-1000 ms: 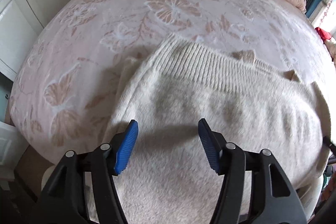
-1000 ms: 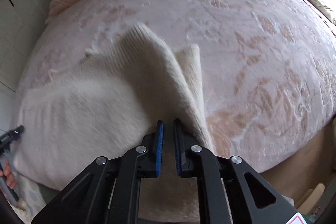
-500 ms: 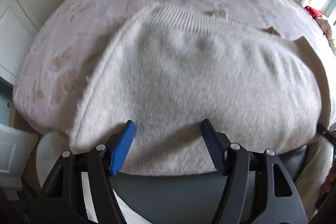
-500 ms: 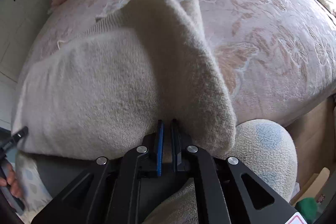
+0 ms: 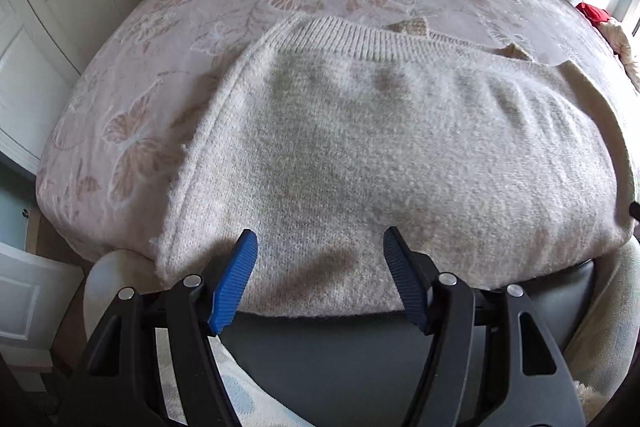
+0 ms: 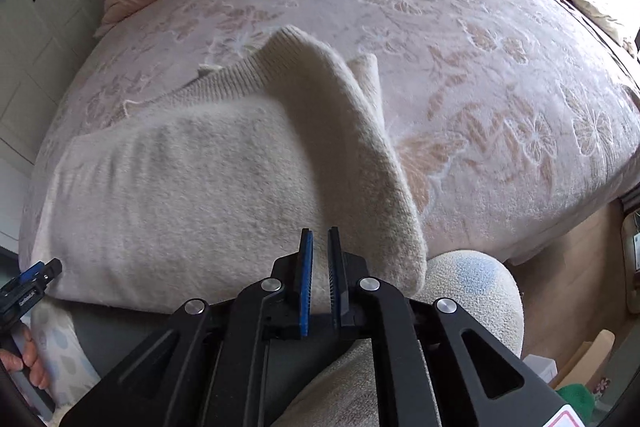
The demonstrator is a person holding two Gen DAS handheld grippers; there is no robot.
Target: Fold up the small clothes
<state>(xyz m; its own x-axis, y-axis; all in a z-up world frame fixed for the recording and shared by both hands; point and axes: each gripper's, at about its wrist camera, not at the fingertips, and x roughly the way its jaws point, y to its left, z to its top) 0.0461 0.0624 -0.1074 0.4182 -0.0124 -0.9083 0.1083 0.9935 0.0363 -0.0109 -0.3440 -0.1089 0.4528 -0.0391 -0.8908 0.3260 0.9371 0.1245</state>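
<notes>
Cream sweater lies under spread left gripper, pinched by right gripper.

Floral pink bed, cream knitted sweater spread on it

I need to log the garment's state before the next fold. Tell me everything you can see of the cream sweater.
The cream sweater is a fuzzy knit with a ribbed band along its far edge. It lies spread across the floral bedspread, near edge hanging past the bed. Its right side is lifted into a raised fold running to the right gripper, nearly shut on it. The left gripper is open above it.
</notes>
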